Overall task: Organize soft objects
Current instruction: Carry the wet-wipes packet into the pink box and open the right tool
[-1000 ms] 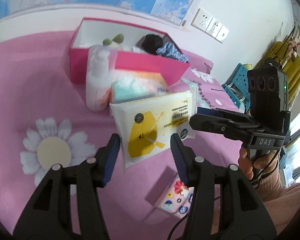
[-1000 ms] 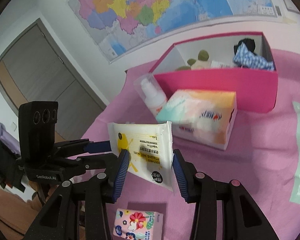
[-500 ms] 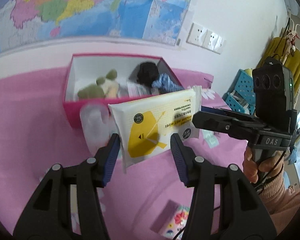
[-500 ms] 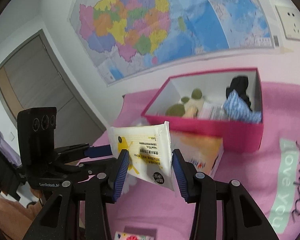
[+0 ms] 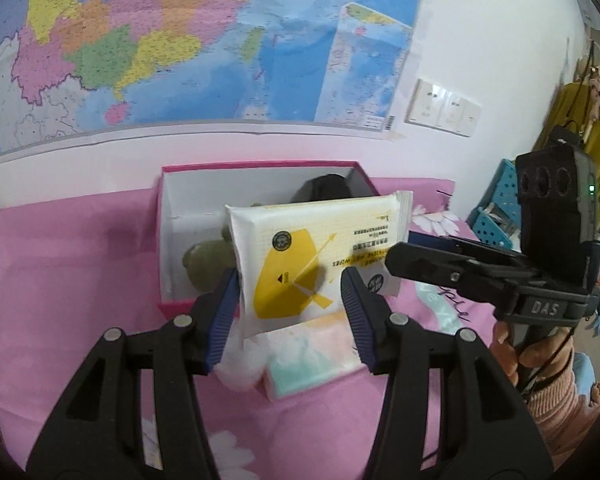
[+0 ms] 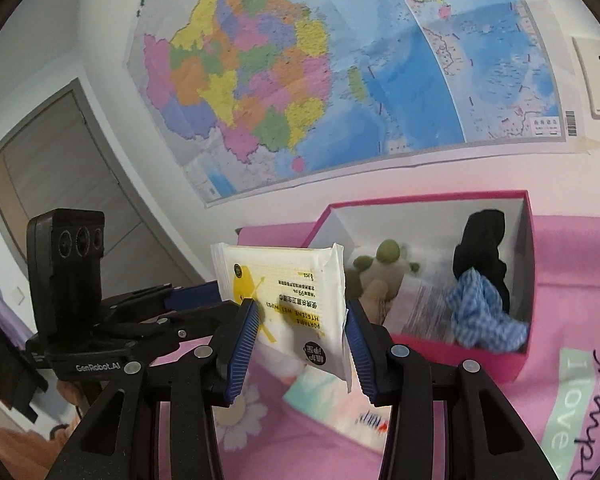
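Observation:
A white and yellow wet-wipes pack (image 5: 312,256) hangs in the air in front of the open pink box (image 5: 260,168). My left gripper (image 5: 292,304) is shut on its near end, and my right gripper (image 5: 404,256) grips its right end from the side. In the right wrist view the same pack (image 6: 284,288) sits between the blue pads of my right gripper (image 6: 302,332), with the left gripper (image 6: 192,296) reaching its far edge. Inside the box (image 6: 528,280) lie a green plush toy (image 6: 384,256), a black cloth (image 6: 480,248) and a blue checked cloth (image 6: 480,312).
A pastel tissue pack (image 5: 312,352) and a white bottle (image 5: 240,368) lie on the pink flowered sheet (image 5: 60,280) just below the held pack. A wall with a map (image 5: 180,40) rises behind the box. A person's hand (image 5: 540,360) holds the right gripper's handle.
Both grippers have risen with the wipes pack and carried it toward the box. The pack now hangs before the box opening; the tissue pack and bottle have dropped beneath it.

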Action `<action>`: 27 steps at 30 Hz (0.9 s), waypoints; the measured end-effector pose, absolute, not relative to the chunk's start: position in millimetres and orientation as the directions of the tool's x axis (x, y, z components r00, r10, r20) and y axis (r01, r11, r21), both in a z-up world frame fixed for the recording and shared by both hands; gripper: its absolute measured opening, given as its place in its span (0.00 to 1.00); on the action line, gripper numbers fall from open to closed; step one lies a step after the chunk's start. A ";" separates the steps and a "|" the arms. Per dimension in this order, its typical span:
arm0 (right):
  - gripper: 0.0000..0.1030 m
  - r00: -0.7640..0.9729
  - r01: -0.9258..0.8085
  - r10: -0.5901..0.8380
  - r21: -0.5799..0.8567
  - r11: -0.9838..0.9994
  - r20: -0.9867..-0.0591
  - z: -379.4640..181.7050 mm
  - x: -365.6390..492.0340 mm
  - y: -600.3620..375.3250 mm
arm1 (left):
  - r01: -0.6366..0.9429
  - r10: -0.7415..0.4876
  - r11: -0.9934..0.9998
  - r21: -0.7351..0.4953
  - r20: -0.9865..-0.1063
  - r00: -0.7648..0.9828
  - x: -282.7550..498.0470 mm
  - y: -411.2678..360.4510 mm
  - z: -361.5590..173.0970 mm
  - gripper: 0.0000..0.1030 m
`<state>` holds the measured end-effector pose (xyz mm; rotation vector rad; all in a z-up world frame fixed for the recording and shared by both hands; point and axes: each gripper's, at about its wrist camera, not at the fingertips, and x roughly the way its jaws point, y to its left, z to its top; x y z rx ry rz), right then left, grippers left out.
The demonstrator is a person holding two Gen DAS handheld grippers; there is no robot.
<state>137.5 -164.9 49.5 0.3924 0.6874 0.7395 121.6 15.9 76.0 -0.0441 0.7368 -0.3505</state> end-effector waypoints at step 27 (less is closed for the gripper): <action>0.44 0.488 -0.404 0.705 0.583 0.705 -0.515 6.6 214.8 -131.0 | 0.197 -0.280 0.960 -0.200 -0.732 0.621 195.7 43.7 35.1 0.52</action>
